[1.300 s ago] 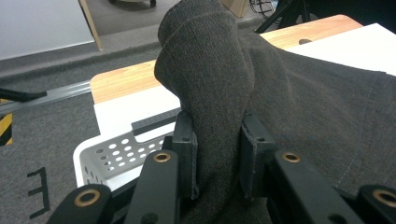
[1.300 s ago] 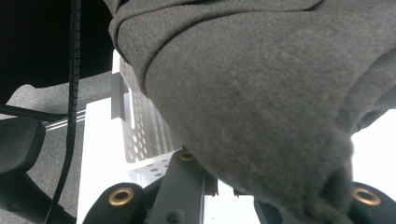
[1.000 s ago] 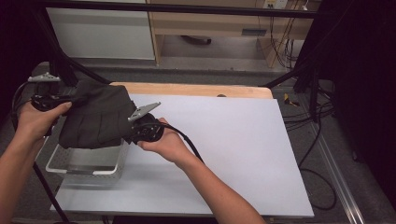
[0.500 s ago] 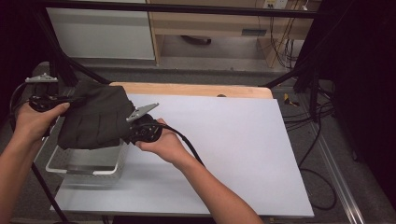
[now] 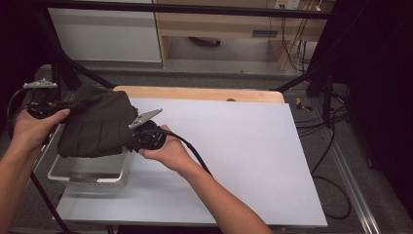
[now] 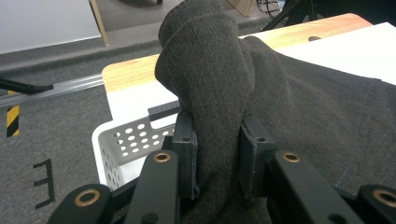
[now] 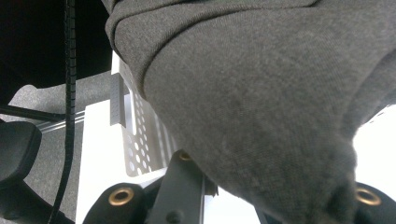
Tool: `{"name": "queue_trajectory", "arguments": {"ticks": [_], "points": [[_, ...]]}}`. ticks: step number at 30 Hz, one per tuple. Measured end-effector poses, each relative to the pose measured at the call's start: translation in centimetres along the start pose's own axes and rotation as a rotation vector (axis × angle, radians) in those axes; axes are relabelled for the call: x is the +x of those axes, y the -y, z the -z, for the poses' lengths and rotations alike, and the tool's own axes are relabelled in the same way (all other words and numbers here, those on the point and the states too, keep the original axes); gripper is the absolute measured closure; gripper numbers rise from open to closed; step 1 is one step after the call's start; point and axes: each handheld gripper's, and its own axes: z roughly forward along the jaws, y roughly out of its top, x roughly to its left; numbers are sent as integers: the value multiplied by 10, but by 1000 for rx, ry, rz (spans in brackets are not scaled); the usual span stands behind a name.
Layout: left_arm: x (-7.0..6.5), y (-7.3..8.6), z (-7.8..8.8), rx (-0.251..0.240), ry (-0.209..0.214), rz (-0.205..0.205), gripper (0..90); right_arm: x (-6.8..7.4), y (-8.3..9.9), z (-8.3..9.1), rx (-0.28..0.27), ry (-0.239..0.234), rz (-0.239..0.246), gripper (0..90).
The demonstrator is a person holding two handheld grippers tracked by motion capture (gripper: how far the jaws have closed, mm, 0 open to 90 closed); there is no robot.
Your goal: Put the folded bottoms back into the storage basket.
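L tongs [image 6: 217, 154] & R tongs [image 5: 127, 141], seemingly, pinch dark cloth [image 5: 100, 124] over basket [image 5: 92, 173].

- White-topped table [image 5: 234, 146], with a strip of bare wood [image 5: 195, 92] along the far edge.
- White perforated basket [image 5: 90, 173] at the near left corner, standing directly on the white top.

1. From above, my white table [image 5: 243, 146] is evenly bright under overhead light, while the room's edges fall to black.
2. My arms throw only faint, soft shadows.
3. Up close, the dark cloth [image 7: 261, 93] looks soft and grainy.
4. White glare burns at that view's right edge.
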Motion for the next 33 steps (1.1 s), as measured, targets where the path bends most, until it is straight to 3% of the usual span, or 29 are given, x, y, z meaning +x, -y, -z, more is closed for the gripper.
{"name": "queue_trajectory", "arguments": {"ticks": [33], "points": [[10, 16, -1, 12, -9, 28, 715, 3, 4, -18, 18, -13, -11, 840]]}}
